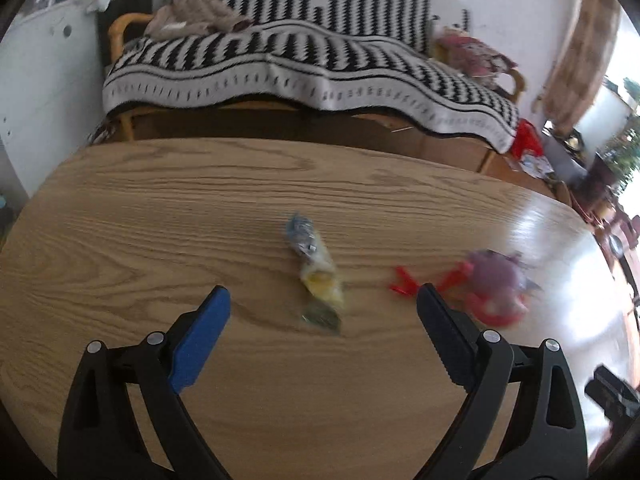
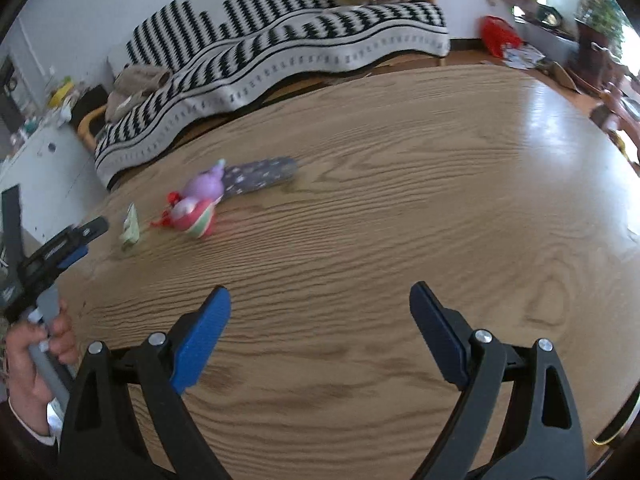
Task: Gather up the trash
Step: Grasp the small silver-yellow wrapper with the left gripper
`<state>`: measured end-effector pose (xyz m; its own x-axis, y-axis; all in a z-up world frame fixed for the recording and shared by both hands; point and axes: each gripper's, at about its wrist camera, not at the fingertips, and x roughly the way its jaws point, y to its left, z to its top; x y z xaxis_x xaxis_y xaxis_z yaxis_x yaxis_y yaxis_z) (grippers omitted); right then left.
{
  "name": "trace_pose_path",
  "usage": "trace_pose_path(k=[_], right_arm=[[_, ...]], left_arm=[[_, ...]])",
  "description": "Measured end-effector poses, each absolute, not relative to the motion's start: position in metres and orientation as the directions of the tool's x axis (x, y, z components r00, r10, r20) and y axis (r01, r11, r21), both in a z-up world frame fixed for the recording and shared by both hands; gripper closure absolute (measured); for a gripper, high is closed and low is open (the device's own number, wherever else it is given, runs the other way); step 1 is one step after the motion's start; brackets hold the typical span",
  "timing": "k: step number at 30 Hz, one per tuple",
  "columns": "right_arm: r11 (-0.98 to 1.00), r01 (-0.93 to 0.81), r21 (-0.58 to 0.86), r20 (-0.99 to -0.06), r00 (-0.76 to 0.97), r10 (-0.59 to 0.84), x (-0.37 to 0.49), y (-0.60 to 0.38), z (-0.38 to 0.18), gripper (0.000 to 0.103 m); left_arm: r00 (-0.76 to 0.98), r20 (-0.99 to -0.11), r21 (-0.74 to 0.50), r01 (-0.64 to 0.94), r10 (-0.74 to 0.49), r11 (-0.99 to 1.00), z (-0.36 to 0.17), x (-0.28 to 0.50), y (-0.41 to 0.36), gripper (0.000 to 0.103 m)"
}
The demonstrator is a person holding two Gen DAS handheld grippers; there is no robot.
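Note:
A crumpled blue, white and yellow wrapper [image 1: 316, 270] lies on the wooden table [image 1: 160, 220], just ahead of my open left gripper [image 1: 323, 300] and between its fingertips' line. It also shows in the right wrist view [image 2: 130, 230] at the far left. A purple and red toy [image 1: 496, 284] lies to the wrapper's right; it shows in the right wrist view [image 2: 198, 206] beside a dark patterned pouch [image 2: 260, 174]. My right gripper [image 2: 320, 300] is open and empty over bare table. The left gripper [image 2: 76, 236] shows at the left edge there, held by a hand.
A sofa with a black-and-white striped blanket [image 1: 304, 60] stands behind the table. A red bag [image 2: 498, 34] and clutter sit on the floor at the right. A white cabinet [image 1: 36, 80] is at the left.

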<state>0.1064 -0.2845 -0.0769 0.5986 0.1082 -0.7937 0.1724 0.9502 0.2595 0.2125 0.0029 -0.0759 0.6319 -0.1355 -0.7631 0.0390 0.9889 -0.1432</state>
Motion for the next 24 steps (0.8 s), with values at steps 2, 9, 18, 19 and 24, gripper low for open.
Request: trace_pose_path(k=[2,9,18,19,24], right_arm=[[0.95,0.167,0.263,-0.797,0.593,0.116,0.113,-0.282,-0.081,0.015],[0.946,0.138,0.293,-0.79,0.593,0.158,0.143,-0.262,-0.087,0.015],[0.927,0.077,0.367,-0.765,0.593,0.254,0.187,-0.218,-0.095,0.015],[0.925,0.074,0.372,-0.763,0.593,0.258,0.192,-0.215,-0.096,0.015],[0.907,0.093,0.412,-0.749,0.601,0.279,0.215,-0.208,-0.104,0.016]], left_arm=[[0.62,-0.775,-0.138,0.021,-0.122,0.99,-0.086,0.228,0.001,0.012],[0.59,-0.803,-0.087,0.026,-0.085,0.996,-0.116,0.256,-0.001,0.035],[0.62,-0.78,-0.031,0.107,-0.091,0.994,-0.103,0.239,0.003,0.085],[0.623,-0.777,-0.034,0.11,-0.096,0.993,-0.099,0.236,0.005,0.085],[0.639,-0.759,-0.034,0.152,-0.125,0.988,-0.085,0.224,0.006,0.085]])
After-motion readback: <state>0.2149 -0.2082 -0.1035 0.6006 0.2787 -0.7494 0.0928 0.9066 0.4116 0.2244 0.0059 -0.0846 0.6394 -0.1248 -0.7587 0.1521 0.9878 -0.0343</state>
